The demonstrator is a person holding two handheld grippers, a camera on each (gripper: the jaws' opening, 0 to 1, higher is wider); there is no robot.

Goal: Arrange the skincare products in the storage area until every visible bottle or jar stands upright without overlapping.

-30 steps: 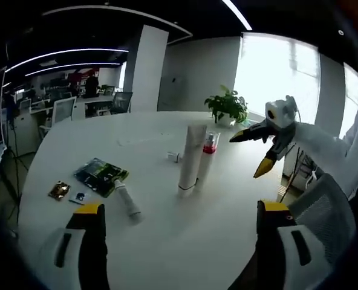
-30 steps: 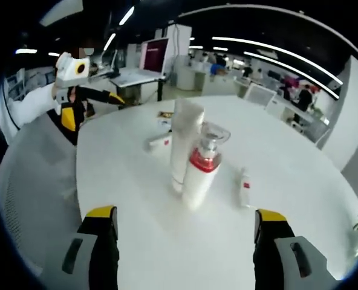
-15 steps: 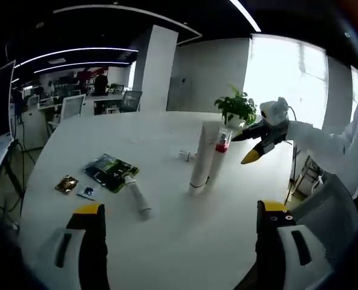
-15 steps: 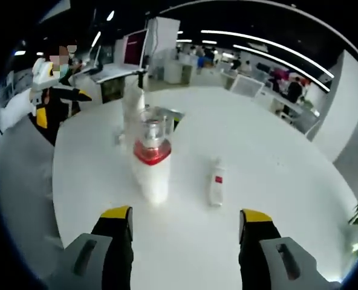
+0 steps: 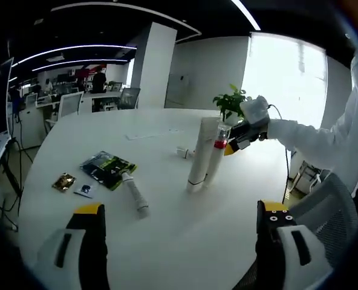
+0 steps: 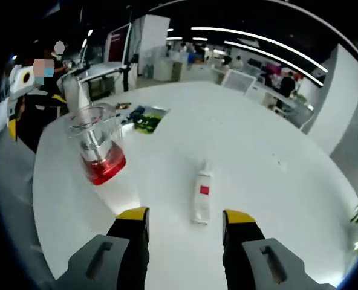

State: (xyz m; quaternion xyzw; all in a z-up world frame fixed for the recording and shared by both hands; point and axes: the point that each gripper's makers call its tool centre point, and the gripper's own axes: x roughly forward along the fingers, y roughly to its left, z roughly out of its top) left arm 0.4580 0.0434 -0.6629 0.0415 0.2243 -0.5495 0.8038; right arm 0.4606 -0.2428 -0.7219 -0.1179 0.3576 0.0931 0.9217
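Note:
On the round white table point(image 5: 167, 241) a tall white tube point(image 5: 198, 154) stands upright. Touching its right side is a pump bottle point(image 5: 218, 151) with a red collar and clear cap. A small white tube point(image 5: 182, 153) lies flat behind them, and a longer white tube point(image 5: 133, 193) lies flat at the front left. My left gripper point(image 5: 182, 211) hangs open over the near table. My right gripper point(image 5: 242, 138) hovers by the pump bottle's top. In the right gripper view my right gripper point(image 6: 186, 219) is open, the small tube point(image 6: 201, 193) lies just ahead of its jaws, and the pump bottle point(image 6: 100, 151) stands to the left.
A green packet point(image 5: 108, 169) and two small sachets point(image 5: 63, 181) lie at the table's left. A potted plant point(image 5: 230, 103) stands at the far edge. A mesh chair point(image 5: 330, 205) is at the right. The person's white sleeve point(image 5: 312, 142) reaches in behind the right gripper.
My right gripper has moved in close to the pump bottle's top and its jaws have narrowed. The small lying tube now sits right before those jaws. The left gripper has barely moved.

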